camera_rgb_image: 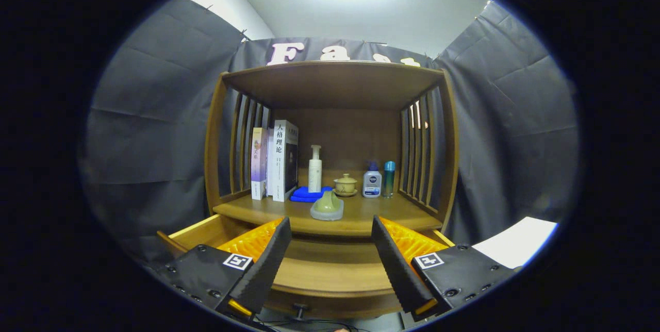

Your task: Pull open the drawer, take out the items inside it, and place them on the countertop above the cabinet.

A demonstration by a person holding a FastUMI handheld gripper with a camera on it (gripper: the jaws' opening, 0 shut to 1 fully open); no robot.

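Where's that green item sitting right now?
The green item sits on the countertop's front edge, ahead of the blue cloth, beyond the open gripper over the open drawer.

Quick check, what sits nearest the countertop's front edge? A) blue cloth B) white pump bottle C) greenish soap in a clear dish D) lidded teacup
C: the soap dish sits ahead of the blue cloth, pump bottle and teacup, beyond the open tongs over the drawer.
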